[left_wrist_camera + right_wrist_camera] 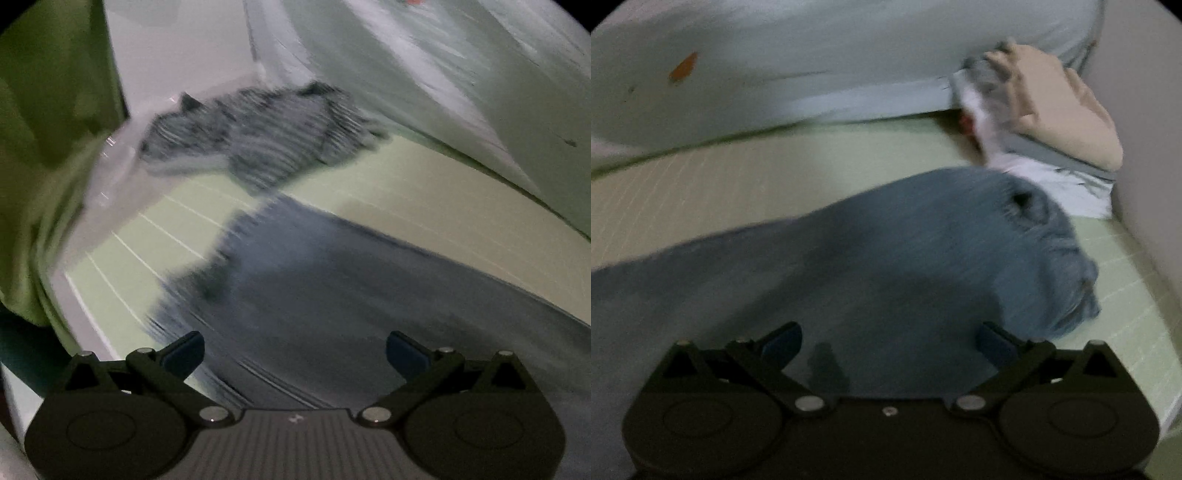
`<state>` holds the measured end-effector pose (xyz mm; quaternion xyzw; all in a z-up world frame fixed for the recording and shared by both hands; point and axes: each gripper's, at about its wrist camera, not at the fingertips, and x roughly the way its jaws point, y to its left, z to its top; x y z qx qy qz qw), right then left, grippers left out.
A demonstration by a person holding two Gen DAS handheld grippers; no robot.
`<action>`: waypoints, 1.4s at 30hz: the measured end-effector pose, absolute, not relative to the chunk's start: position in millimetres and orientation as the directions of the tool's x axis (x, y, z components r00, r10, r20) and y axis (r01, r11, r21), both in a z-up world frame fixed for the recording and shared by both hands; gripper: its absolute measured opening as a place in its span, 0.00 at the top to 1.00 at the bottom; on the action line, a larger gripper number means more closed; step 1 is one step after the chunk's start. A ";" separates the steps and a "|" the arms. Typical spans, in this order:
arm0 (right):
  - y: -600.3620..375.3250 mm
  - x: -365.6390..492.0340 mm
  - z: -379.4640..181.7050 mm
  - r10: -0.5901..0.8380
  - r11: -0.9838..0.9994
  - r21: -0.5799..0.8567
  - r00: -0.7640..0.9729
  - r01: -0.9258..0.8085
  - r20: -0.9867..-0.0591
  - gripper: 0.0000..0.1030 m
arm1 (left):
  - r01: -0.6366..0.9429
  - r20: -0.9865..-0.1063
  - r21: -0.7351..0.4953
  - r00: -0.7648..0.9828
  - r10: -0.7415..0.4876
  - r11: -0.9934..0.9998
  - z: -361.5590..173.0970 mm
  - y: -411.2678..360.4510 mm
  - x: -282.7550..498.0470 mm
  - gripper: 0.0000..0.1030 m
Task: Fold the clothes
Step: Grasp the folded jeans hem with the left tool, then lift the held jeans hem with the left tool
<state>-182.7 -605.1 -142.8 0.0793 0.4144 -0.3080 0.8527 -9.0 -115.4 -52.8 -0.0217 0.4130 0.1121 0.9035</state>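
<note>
A blue-grey garment lies spread on the pale green mat. In the right wrist view the same blue garment bunches into wrinkles at its right end. My left gripper hovers just above the garment with its jaws wide open and nothing between them. My right gripper also stands wide open over the cloth, empty. Both views are blurred by motion.
A striped grey garment lies crumpled at the far left corner of the mat. A stack of folded clothes, beige on top and white below, sits at the far right. A pale grey-green cushion borders the mat's far side.
</note>
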 end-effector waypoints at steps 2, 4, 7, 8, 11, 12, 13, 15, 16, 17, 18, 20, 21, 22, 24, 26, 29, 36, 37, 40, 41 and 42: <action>-577.2 -177.3 -145.8 -0.446 0.812 -0.123 0.471 0.570 -0.761 0.00 | -0.226 -0.737 0.080 0.642 0.211 0.971 -49.4 -90.4 -0.9 0.02; -549.7 -171.8 -147.4 -0.449 0.820 -0.139 0.472 0.556 -0.759 0.00 | -0.199 -0.741 0.089 0.642 0.198 0.976 -51.6 -71.2 7.8 0.10; -513.1 -167.0 -146.4 -0.448 0.819 -0.137 0.472 0.557 -0.759 0.00 | -0.125 -0.763 0.077 0.632 0.139 0.989 -59.9 -54.4 17.2 0.35; -502.5 -166.3 -146.5 -0.451 0.816 -0.138 0.469 0.561 -0.759 0.00 | -0.097 -0.770 0.071 0.627 0.117 0.993 -63.1 -49.9 19.9 0.49; -472.3 -164.6 -148.2 -0.465 0.804 -0.146 0.456 0.576 -0.759 0.00 | -0.035 -0.778 0.068 0.623 0.075 0.997 -69.5 -41.0 24.1 0.83; -461.9 -164.2 -149.7 -0.465 0.802 -0.147 0.451 0.578 -0.762 0.00 | -0.012 -0.775 0.059 0.629 0.053 0.998 -69.8 -37.3 23.4 0.83; -453.7 -163.8 -151.5 -0.463 0.802 -0.148 0.445 0.579 -0.766 0.00 | 0.006 -0.769 0.044 0.638 0.030 0.999 -66.4 -32.6 21.9 0.84; -439.8 -162.3 -152.8 -0.462 0.802 -0.154 0.435 0.578 -0.773 0.00 | 0.026 -0.756 0.012 0.655 -0.008 1.000 -56.9 -21.6 19.0 0.85; -434.1 -161.0 -153.4 -0.464 0.802 -0.159 0.432 0.576 -0.773 0.00 | 0.024 -0.749 -0.018 0.662 -0.029 1.000 -50.6 -14.3 17.2 0.86; -429.1 -159.3 -153.5 -0.465 0.802 -0.164 0.430 0.574 -0.774 0.00 | 0.019 -0.752 -0.042 0.658 -0.044 0.999 -49.1 -7.6 14.6 0.86; -425.2 -157.1 -153.6 -0.464 0.805 -0.167 0.429 0.570 -0.775 0.00 | 0.013 -0.758 -0.064 0.650 -0.057 0.998 -49.5 -1.4 11.9 0.86; -419.4 -153.2 -154.3 -0.459 0.810 -0.169 0.429 0.562 -0.778 0.00 | -0.001 -0.769 -0.107 0.634 -0.082 0.994 -50.2 11.2 6.4 0.86; -415.6 -151.6 -155.7 -0.455 0.813 -0.169 0.427 0.556 -0.782 0.00 | -0.013 -0.791 -0.115 0.607 -0.084 0.993 -57.8 14.0 5.5 0.85; -411.9 -150.3 -157.1 -0.450 0.817 -0.171 0.424 0.551 -0.786 0.00 | -0.026 -0.817 -0.117 0.571 -0.082 0.993 -68.0 15.5 5.3 0.85; -406.4 -148.8 -158.8 -0.442 0.825 -0.174 0.421 0.538 -0.792 0.00 | -0.051 -0.853 -0.130 0.516 -0.085 0.990 -85.3 19.3 2.8 0.80; -400.8 -149.0 -159.4 -0.438 0.832 -0.180 0.421 0.525 -0.794 0.00 | -0.055 -0.851 -0.138 0.517 -0.090 0.989 -88.0 21.2 0.8 0.70; -398.0 -150.6 -160.6 -0.424 0.839 -0.173 0.420 0.516 -0.802 0.00 | -0.072 -0.856 -0.120 0.513 -0.066 0.990 -89.4 22.8 4.3 0.51; -400.0 -147.8 -160.4 -0.409 0.845 -0.170 0.409 0.507 -0.816 0.00 | -0.083 -0.855 -0.169 0.509 -0.104 0.982 -97.1 24.1 3.1 0.34; -400.1 -147.4 -160.4 -0.409 0.845 -0.170 0.408 0.506 -0.816 0.00 | -0.076 -0.853 -0.168 0.511 -0.106 0.983 -97.3 22.1 2.5 0.33; -400.7 -146.4 -160.2 -0.406 0.847 -0.169 0.408 0.504 -0.818 0.00 | -0.056 -0.848 -0.163 0.518 -0.111 0.985 -97.9 16.4 1.5 0.32; -401.3 -146.2 -159.9 -0.405 0.847 -0.167 0.408 0.505 -0.818 0.00 | -0.051 -0.847 -0.160 0.520 -0.110 0.986 -98.2 14.6 2.0 0.32; -402.0 -146.0 -159.6 -0.404 0.846 -0.165 0.408 0.506 -0.819 0.00 | -0.049 -0.846 -0.159 0.522 -0.110 0.986 -98.5 13.0 2.5 0.32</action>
